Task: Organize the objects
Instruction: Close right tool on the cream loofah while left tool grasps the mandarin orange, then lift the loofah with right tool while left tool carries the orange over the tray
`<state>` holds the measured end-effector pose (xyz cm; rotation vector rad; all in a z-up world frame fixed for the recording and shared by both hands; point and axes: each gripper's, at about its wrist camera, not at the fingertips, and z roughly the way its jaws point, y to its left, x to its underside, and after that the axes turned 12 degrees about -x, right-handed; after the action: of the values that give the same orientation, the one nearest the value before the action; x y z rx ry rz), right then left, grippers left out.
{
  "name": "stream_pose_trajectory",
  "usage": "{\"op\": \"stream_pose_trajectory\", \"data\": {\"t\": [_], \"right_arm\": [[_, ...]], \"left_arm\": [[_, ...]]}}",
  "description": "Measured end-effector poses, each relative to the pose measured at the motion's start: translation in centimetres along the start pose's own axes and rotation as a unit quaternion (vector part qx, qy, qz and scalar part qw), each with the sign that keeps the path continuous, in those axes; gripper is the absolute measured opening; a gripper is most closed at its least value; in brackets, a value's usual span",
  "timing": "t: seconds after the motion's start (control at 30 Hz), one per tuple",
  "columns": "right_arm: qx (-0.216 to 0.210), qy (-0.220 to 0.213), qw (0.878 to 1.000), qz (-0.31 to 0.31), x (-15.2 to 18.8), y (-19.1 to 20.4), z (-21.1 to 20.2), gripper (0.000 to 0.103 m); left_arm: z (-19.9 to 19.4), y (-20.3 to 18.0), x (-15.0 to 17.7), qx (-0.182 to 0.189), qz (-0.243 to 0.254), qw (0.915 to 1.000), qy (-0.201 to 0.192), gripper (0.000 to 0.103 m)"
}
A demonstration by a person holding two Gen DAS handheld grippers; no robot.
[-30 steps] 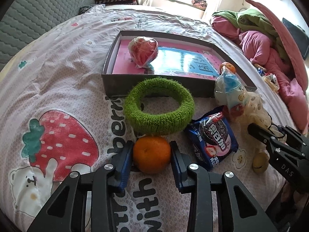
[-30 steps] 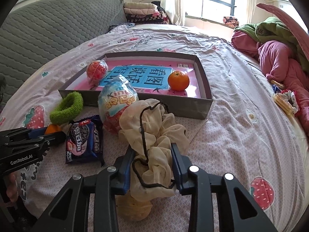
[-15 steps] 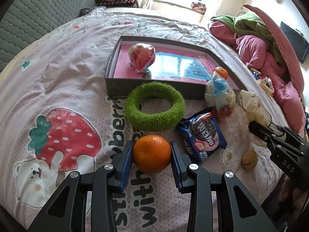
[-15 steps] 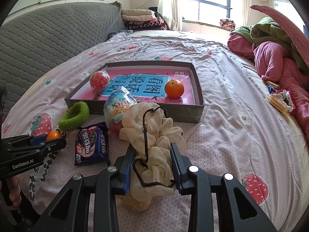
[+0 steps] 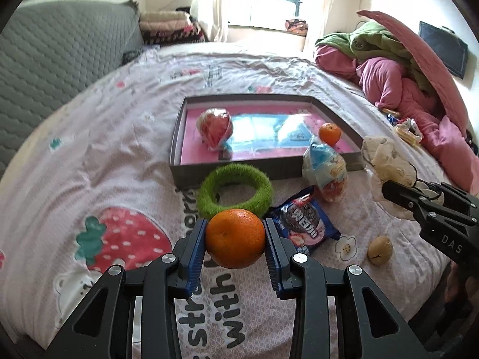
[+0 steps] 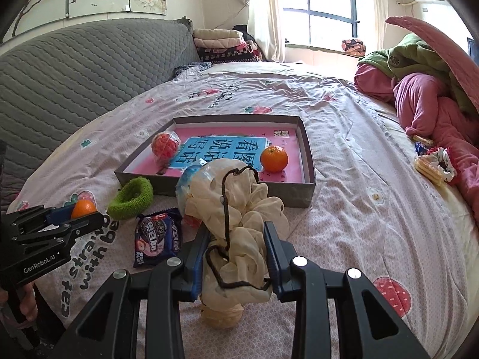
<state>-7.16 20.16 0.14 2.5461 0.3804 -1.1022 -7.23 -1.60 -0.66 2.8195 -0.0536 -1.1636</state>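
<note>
Left wrist view: two oranges, one (image 5: 235, 238) clamped in the left hand-held gripper (image 5: 235, 243), right hand-held gripper (image 6: 236, 258) clamped on one scrunchie (image 6: 239, 233)

Home bedroom, bed (image 6: 359, 239), quilted headboard (image 6: 74, 68)

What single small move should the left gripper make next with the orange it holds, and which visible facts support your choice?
Probably carry it forward over the near wall of the grey box. The left gripper is shut on an orange, clear of the bedspread, and the box already holds another orange, with bare pink floor beside it. The green ring lies between.
</note>
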Motion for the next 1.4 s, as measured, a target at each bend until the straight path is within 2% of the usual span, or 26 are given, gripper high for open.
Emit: {"op": "stream_pose_trajectory", "data": {"t": [0.13, 0.53, 1.4], "right_arm": [[0.0, -0.001, 1.0, -0.008, -0.3, 0.4, 0.0, 0.035], [-0.006, -0.008, 1.0, -0.014, -0.6, 0.9, -0.3, 0.035], [-0.011, -0.026, 1.0, -0.007, -2.3, 1.0, 0.1, 0.035]], "left_arm": [[-0.4, -0.1, -0.1, 0.002, 0.004, 1.0, -0.006, 0.038], [0.1, -0.2, -0.1, 0.007, 0.001, 0.9999, 0.01, 0.038], [0.8, -0.1, -1.4, 0.005, 0.001, 1.0, 0.004, 0.038]]}}
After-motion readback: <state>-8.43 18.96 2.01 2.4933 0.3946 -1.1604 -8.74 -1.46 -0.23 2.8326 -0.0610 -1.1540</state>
